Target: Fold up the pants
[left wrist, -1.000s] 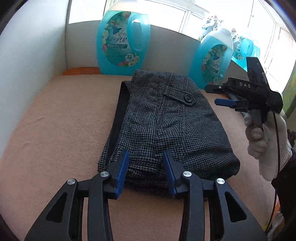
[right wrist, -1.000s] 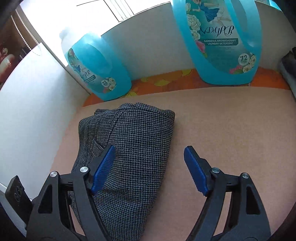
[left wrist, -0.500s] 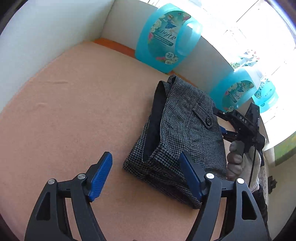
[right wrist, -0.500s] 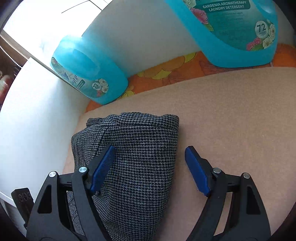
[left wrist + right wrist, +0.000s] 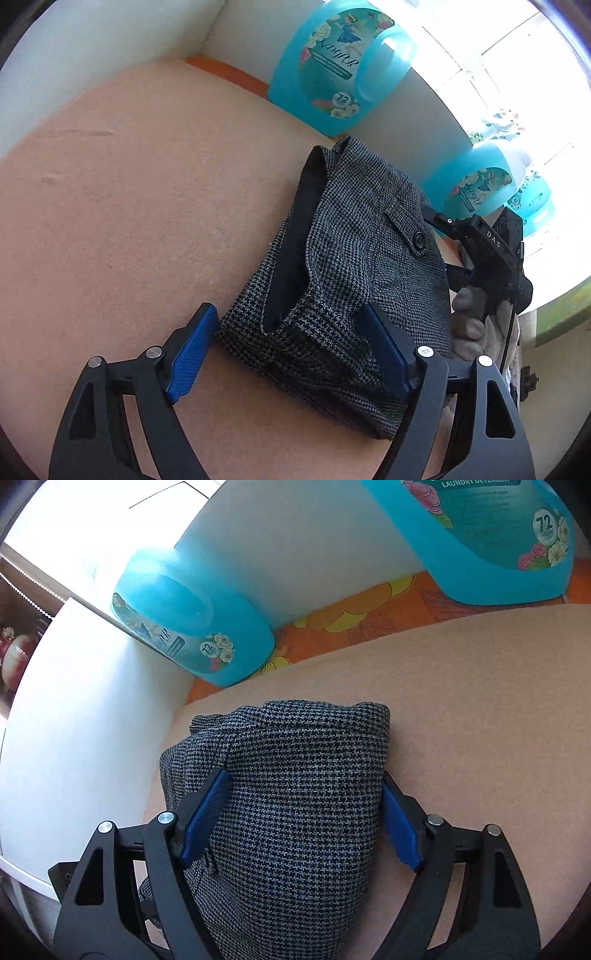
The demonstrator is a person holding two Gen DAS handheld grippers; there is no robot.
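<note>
The grey houndstooth pants [image 5: 362, 266] lie folded in a thick bundle on the peach table cover [image 5: 147, 206]; a buttoned pocket flap faces up and the dark lining shows at the left edge. My left gripper [image 5: 291, 354] is open, its blue pads straddling the bundle's near corner. My right gripper [image 5: 301, 812] is open around the bundle's other end [image 5: 295, 812], with both pads against the fabric's sides. The right gripper, held by a gloved hand, also shows in the left wrist view [image 5: 480, 251] at the bundle's far right side.
Two big blue detergent bottles [image 5: 332, 66] [image 5: 476, 184] stand at the back against a white wall [image 5: 295, 554]. An orange floral cloth [image 5: 354, 616] lies under them. A white side wall [image 5: 74, 701] stands close beside the pants.
My left gripper opened, letting go of the pants' near edge, and pulled back and left. My right gripper moved forward over the bundle, so the fabric now sits between its pads.
</note>
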